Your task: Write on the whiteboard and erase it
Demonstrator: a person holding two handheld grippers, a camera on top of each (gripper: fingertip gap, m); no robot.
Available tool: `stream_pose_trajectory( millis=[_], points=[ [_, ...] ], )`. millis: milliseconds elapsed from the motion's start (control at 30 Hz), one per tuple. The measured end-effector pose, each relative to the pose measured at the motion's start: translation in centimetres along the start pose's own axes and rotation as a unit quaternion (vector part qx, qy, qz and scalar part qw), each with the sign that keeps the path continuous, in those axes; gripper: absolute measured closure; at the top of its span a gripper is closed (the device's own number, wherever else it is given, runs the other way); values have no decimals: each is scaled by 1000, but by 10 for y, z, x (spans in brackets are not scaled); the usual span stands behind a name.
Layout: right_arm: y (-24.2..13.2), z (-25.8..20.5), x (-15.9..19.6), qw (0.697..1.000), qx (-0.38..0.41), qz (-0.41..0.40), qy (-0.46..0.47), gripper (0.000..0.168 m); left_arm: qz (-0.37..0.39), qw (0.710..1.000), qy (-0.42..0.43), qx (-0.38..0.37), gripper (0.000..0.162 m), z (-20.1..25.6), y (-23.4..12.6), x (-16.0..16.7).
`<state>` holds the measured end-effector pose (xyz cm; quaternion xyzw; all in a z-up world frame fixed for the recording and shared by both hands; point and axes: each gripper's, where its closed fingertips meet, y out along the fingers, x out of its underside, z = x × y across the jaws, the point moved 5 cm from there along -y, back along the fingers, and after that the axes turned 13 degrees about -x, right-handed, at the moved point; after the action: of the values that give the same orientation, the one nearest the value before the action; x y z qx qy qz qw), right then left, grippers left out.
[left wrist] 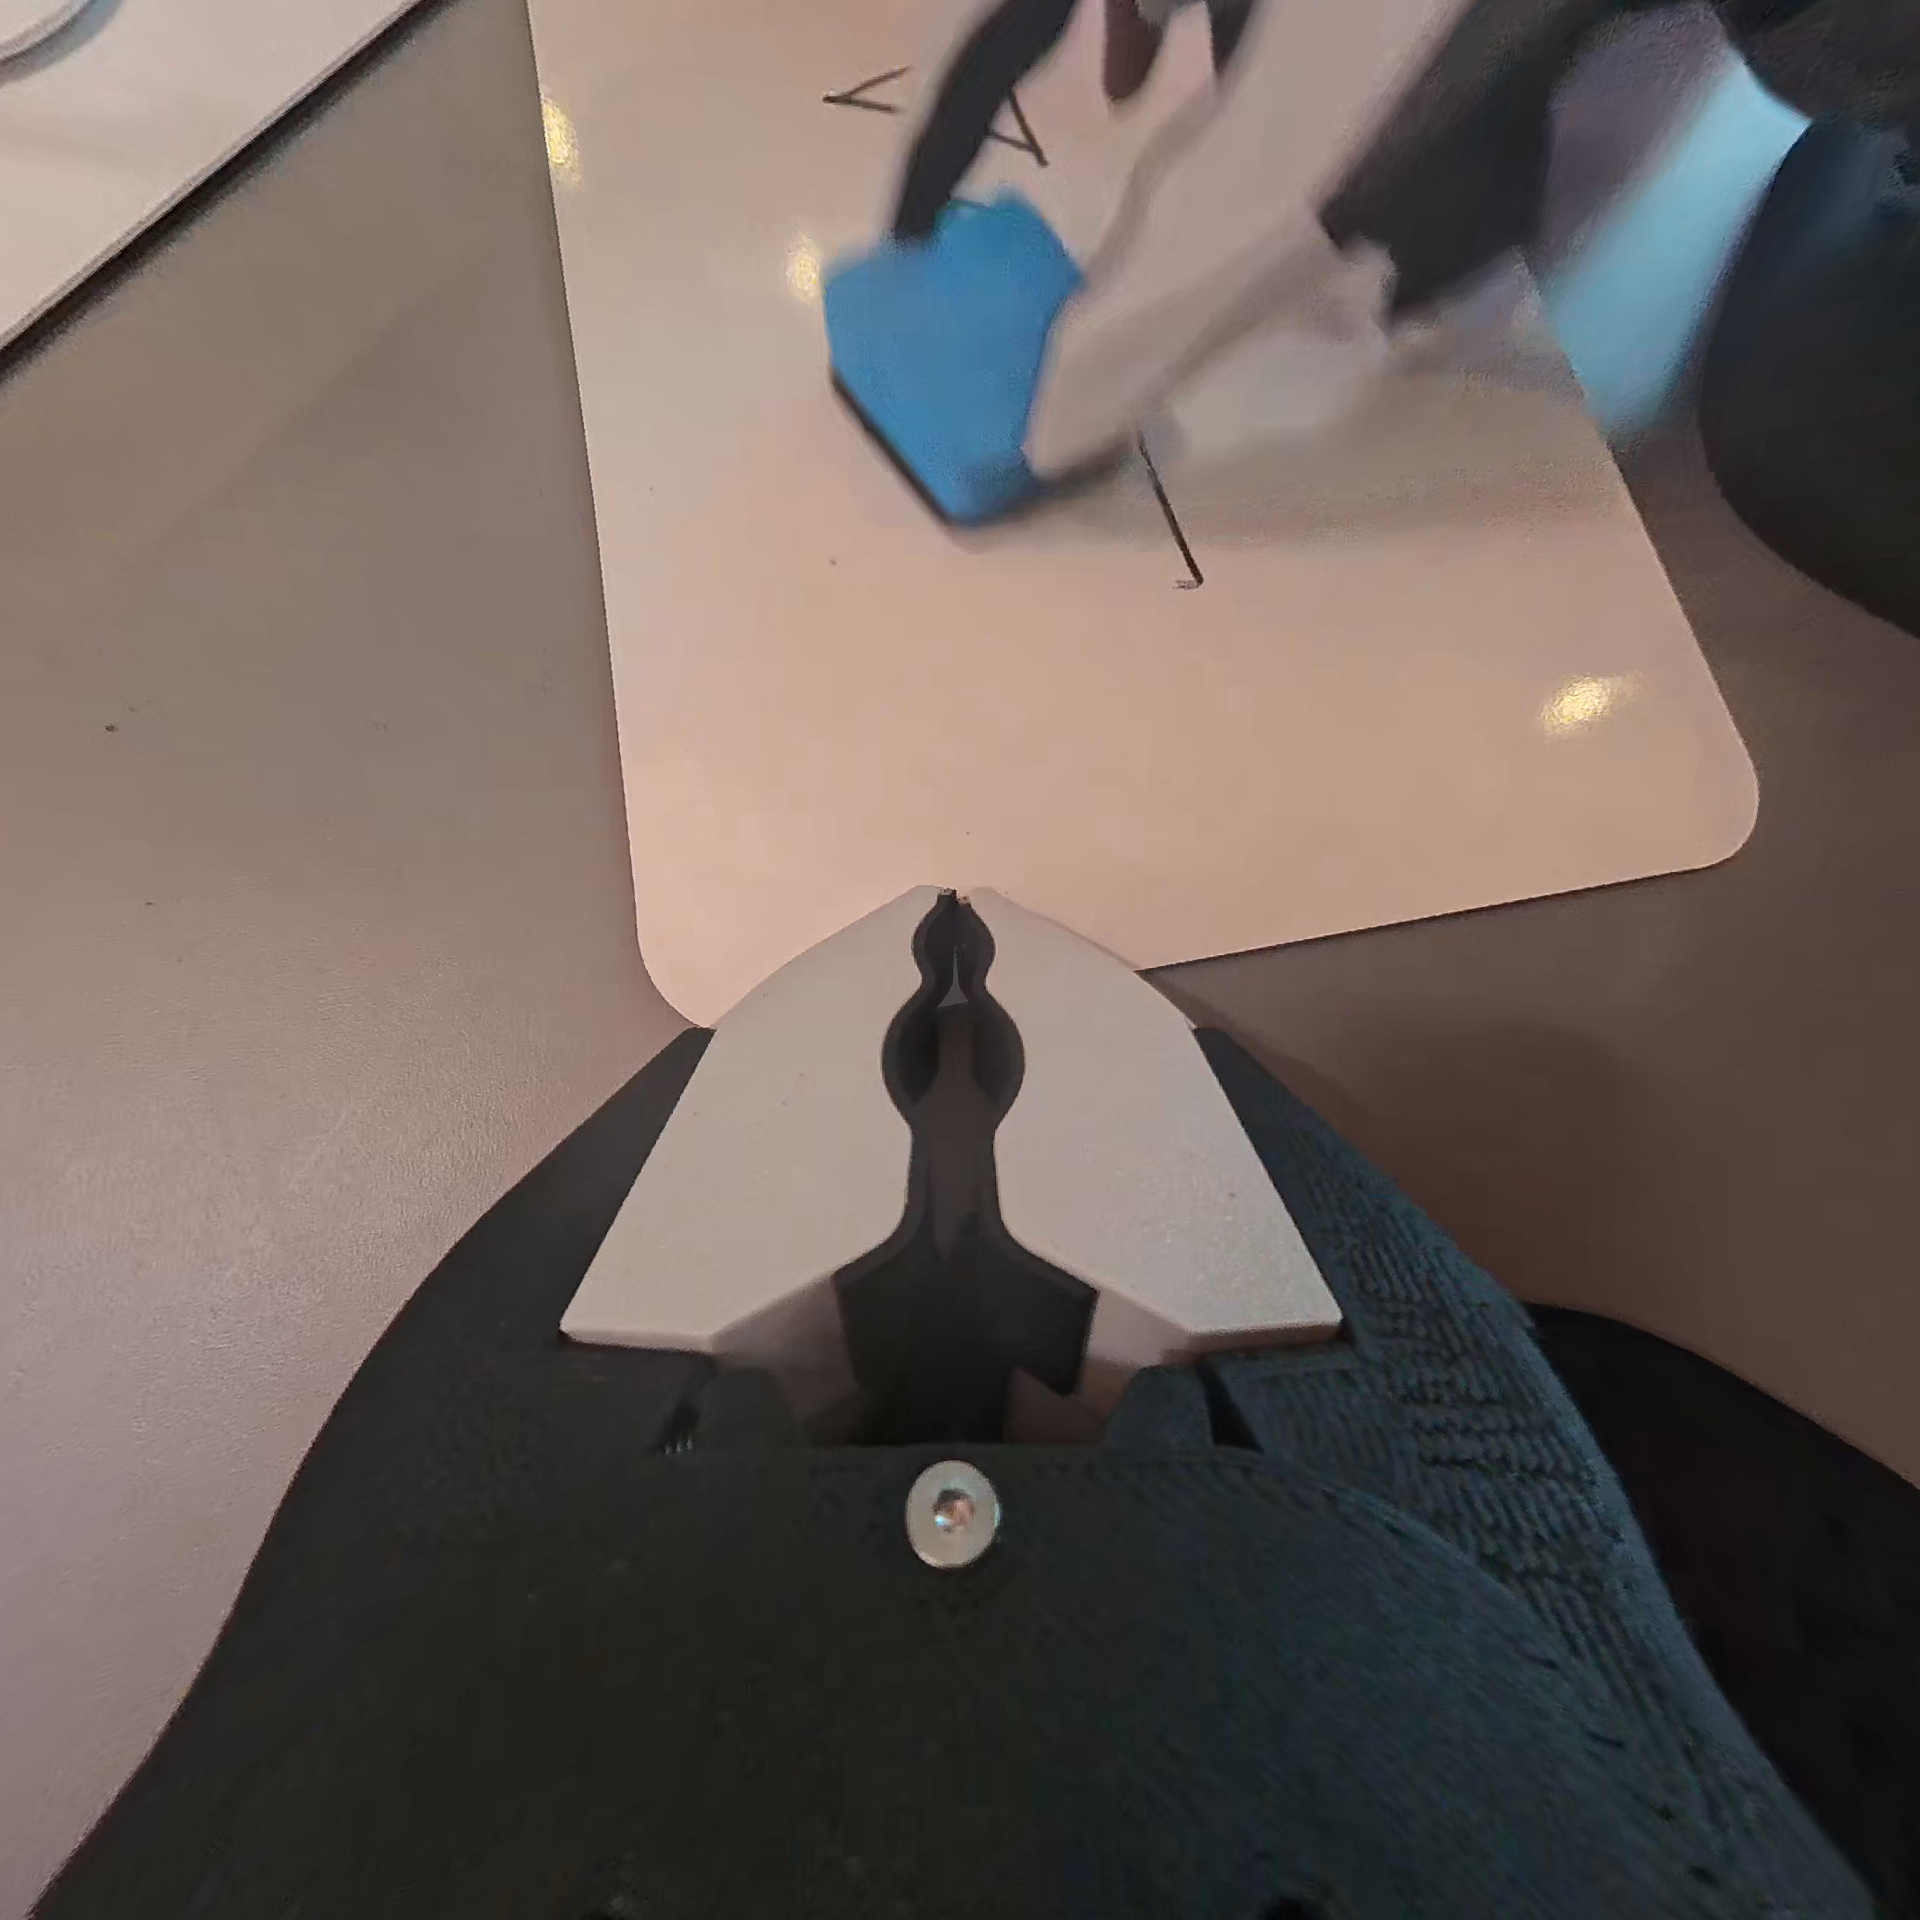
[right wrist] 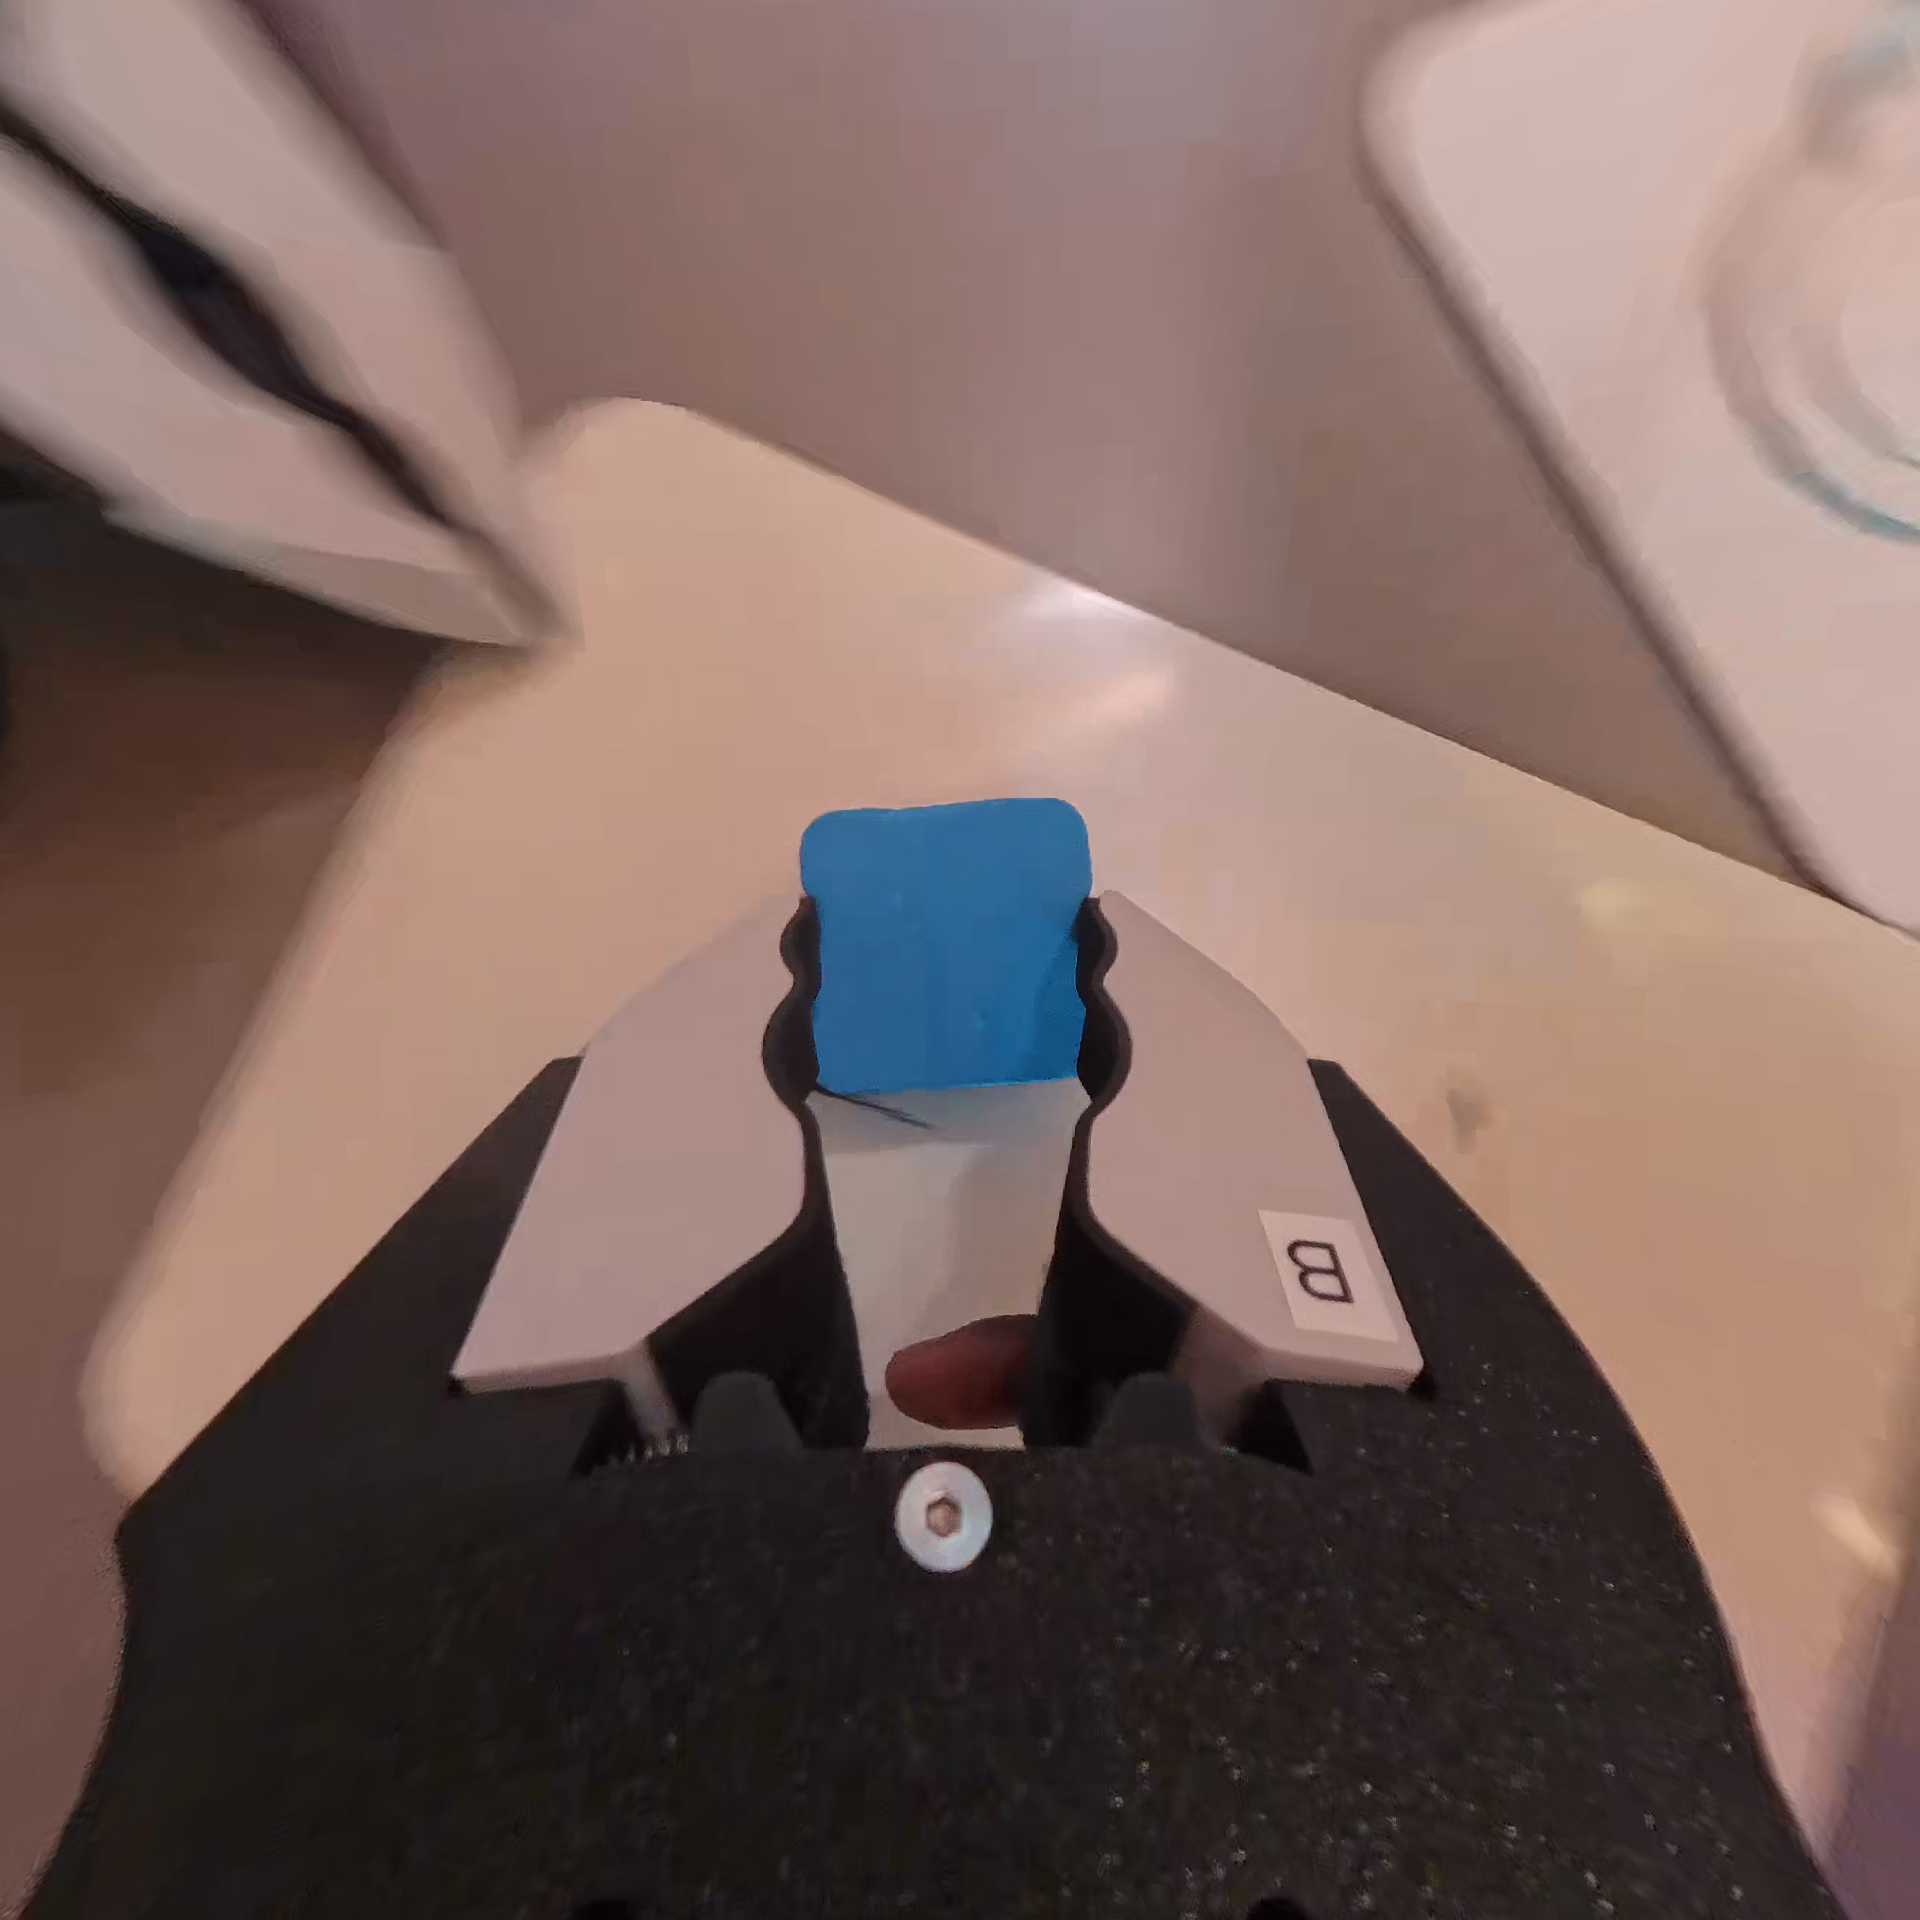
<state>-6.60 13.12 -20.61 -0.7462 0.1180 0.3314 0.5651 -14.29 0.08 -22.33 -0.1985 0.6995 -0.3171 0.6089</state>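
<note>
Closest to me, the left gripper point(left wrist: 954, 896) rests with its two fingers pressed together on nothing, tips over the near edge of one whiteboard point(left wrist: 1039, 727). Ahead of it, the right gripper point(right wrist: 943, 935) pinches one blue eraser point(right wrist: 943, 935) flat on that board, beside several black marker strokes point(left wrist: 1169, 509). One brownish table point(left wrist: 291, 727) lies beneath, with a second white board point(right wrist: 1662, 416) beyond.

Under my cameras: a matte grey-brown tabletop point(left wrist: 291, 644), one small dark speck point(left wrist: 110, 728) on it. At the far edge lies a second white board point(right wrist: 1662, 343), rounded corner, bearing blurred teal-edged circular marks point(right wrist: 1860, 436).
</note>
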Motion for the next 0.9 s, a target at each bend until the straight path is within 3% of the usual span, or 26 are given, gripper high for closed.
stream_pose_trajectory(
  millis=[67,133,267,333,367,467,533,567,700,767,800,900],
  points=[
    [13,-41,-7,996,-60,-8,-60,120,-1,1000,-3,3,161,-1,0,0],
    [8,-38,-2,995,-81,-20,-61,120,-1,1000,-5,5,161,-1,0,0],
    [-29,59,22,996,63,3,63,120,0,1000,0,1,161,0,0,0],
    [-34,71,26,992,82,25,95,120,0,1000,0,0,161,0,0,0],
    [-31,62,24,993,90,22,79,120,0,1000,0,1,161,0,0,0],
    [-2,-20,8,999,-35,30,-4,120,0,1000,-3,3,161,-1,0,0],
    [-2,-41,12,997,-52,7,-50,120,0,1000,-4,3,161,-1,0,0],
    [-8,-31,17,997,-64,11,-30,120,0,1000,-4,3,161,-1,0,0],
    [-64,86,61,986,107,36,123,120,1,1000,-1,2,161,0,0,0],
    [-72,104,68,975,131,55,168,120,1,1000,-1,2,161,0,0,0],
    [-69,97,64,976,149,44,155,120,1,1000,-2,2,161,0,0,0],
    [-26,21,30,994,44,59,80,120,1,1000,-3,2,161,0,0,0]
  ],
)
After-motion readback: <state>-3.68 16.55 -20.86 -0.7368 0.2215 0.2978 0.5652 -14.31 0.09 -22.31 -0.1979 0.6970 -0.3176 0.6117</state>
